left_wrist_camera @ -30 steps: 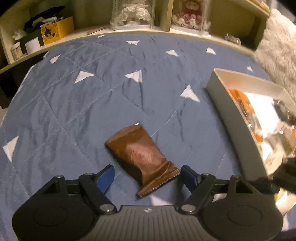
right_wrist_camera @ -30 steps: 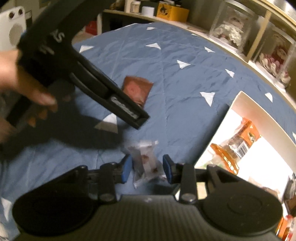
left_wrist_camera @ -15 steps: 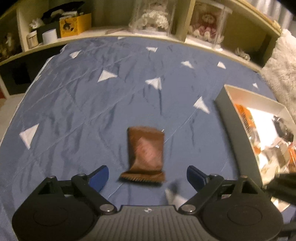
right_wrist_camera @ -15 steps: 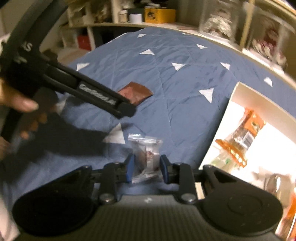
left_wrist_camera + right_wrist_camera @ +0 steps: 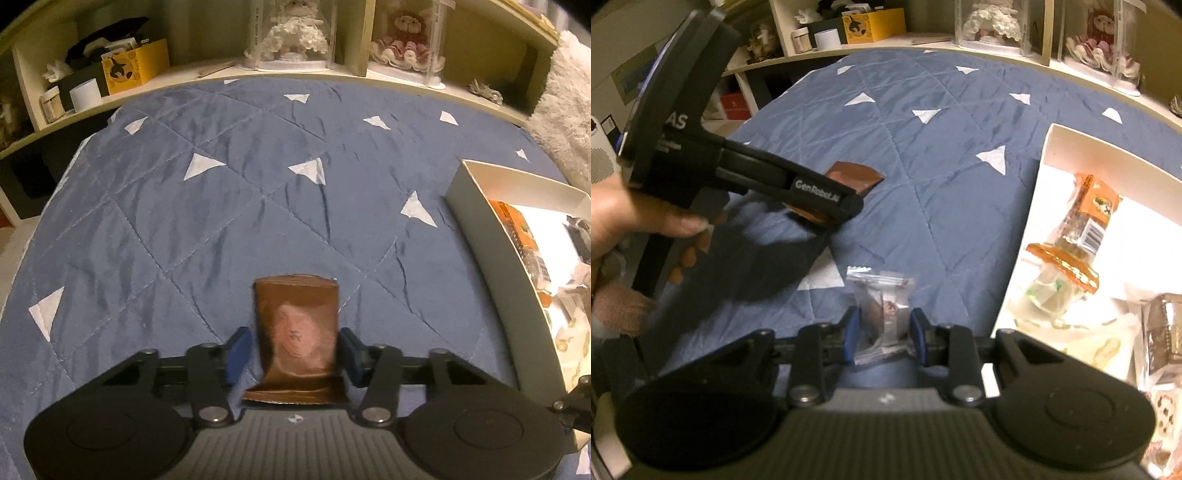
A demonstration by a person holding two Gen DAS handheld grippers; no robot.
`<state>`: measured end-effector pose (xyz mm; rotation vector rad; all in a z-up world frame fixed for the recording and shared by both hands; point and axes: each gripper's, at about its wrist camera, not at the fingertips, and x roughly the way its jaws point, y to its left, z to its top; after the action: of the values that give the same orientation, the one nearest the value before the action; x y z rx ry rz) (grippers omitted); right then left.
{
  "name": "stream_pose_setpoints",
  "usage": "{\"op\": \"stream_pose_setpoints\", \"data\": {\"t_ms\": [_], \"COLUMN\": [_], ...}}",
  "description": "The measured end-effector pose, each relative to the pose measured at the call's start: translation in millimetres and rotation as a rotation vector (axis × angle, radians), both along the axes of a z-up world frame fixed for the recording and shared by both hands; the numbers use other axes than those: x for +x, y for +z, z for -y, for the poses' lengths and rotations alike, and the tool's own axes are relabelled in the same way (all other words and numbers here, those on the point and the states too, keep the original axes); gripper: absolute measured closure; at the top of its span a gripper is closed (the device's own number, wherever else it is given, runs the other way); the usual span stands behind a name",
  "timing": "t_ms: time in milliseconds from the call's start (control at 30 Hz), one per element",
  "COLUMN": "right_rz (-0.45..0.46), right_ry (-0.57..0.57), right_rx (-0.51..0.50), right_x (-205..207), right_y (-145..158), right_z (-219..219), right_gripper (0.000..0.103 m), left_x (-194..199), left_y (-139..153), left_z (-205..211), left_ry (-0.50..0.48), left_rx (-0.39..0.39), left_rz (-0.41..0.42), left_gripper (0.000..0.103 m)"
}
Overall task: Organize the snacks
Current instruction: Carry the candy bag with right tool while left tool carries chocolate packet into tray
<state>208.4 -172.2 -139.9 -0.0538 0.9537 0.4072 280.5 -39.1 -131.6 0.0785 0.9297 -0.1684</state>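
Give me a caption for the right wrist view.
Right gripper holds a clear-wrapped snack beside the white box.

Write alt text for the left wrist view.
The left gripper closes its blue fingers around a brown foil snack packet over a blue quilted bedspread. A white cardboard box holding snacks sits at right.

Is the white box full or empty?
Partly filled: the white box holds an orange snack packet and other wrapped snacks, with bare floor showing.

Blue quilted bed (image 5: 207, 229): white box (image 5: 476, 221) resting at right.
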Motion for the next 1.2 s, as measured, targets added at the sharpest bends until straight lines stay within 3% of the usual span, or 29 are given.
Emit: {"op": "stream_pose_setpoints", "data": {"t_ms": [267,567,900,1200], "right_rz": [0.022,0.119,0.209,0.280], "right_ry": [-0.023,-0.100,-0.184,-0.296], "right_rx": [0.020,0.062,0.040,0.027], "right_x": [-3.1,-9.7,-18.8,-16.5], "right_y": [5.8,39.9,76.5,96.1], "right_z": [6.7,31.1,76.3,138.9], "right_gripper": [0.069,0.069,0.070,0.070], "left_x": [-9.3,-32.4,-60.4,-58.0], "left_y": [7.9,51.9,88.7,110.8], "left_z": [-3.8,-1.5,39.1,95.7], "left_ry": [0.006,0.002,-0.119,-0.218], "left_rx": [-0.020,-0.126,-0.162,-0.209], "left_rz": [0.007,0.117,0.192,0.229], "left_gripper": [0.061,0.061,0.061,0.061]}}
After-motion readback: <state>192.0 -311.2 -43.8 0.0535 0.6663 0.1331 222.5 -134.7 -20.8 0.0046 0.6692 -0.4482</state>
